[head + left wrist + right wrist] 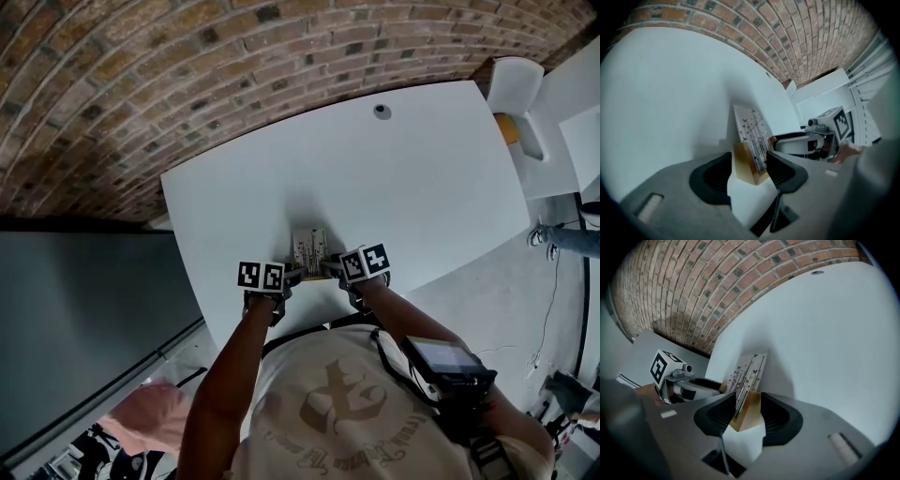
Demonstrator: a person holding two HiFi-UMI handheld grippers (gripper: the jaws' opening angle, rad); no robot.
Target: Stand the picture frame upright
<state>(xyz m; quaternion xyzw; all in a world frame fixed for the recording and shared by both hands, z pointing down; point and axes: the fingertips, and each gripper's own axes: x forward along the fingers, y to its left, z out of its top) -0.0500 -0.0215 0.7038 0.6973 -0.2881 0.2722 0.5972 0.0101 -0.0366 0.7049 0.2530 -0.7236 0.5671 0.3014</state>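
Observation:
The picture frame (309, 248), a light print of thin trees and butterflies in a wooden border, stands upright on the white table (422, 187) near its front edge. My left gripper (292, 275) is at its left end and my right gripper (330, 267) at its right end. In the left gripper view the frame's wooden edge (746, 166) sits between the spread jaws of the left gripper (750, 164), and the pads do not press on it. In the right gripper view the right gripper (748, 408) is open around the other wooden edge (751, 409) in the same way.
A brick wall (141, 84) runs behind the table. A small round grommet (382, 111) sits near the table's far edge. A white chair (517, 89) and another white table stand at the far right. The table's front edge lies just under my wrists.

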